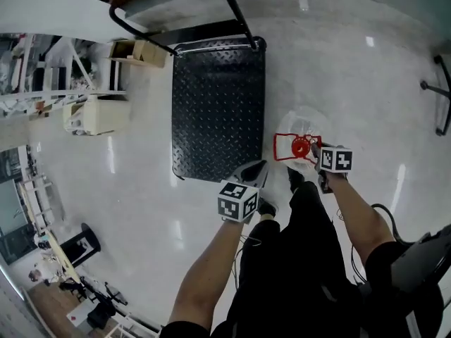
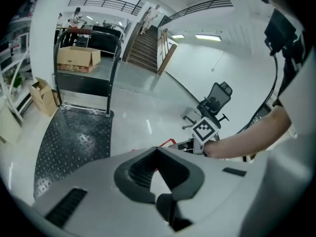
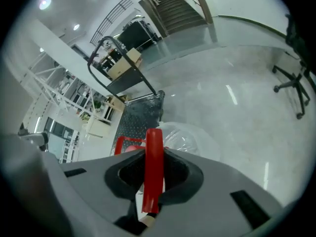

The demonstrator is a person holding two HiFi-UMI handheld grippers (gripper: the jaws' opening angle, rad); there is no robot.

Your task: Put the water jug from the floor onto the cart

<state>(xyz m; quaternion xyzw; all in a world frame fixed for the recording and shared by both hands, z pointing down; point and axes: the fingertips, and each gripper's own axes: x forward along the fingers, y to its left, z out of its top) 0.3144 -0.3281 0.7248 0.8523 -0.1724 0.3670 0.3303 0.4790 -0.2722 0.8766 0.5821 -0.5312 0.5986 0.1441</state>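
Note:
The clear water jug (image 1: 299, 127) with a red cap and a red handle (image 1: 287, 148) is just right of the black checker-plate cart (image 1: 218, 104). My right gripper (image 1: 315, 150) is shut on that handle; in the right gripper view the red bar (image 3: 153, 167) runs between the pads, with the jug (image 3: 185, 135) beyond it. My left gripper (image 1: 255, 169) hovers at the cart's near right corner, left of the jug, its fingertips together and holding nothing. In the left gripper view (image 2: 158, 154) it faces the cart deck (image 2: 74, 142).
The cart's push handle (image 1: 211, 5) stands at its far end. Cardboard boxes (image 1: 141, 50) and shelving sit to the left. An office chair (image 2: 215, 100) stands to the right, its base (image 1: 440, 90) at the head view's edge. My legs are close below the jug.

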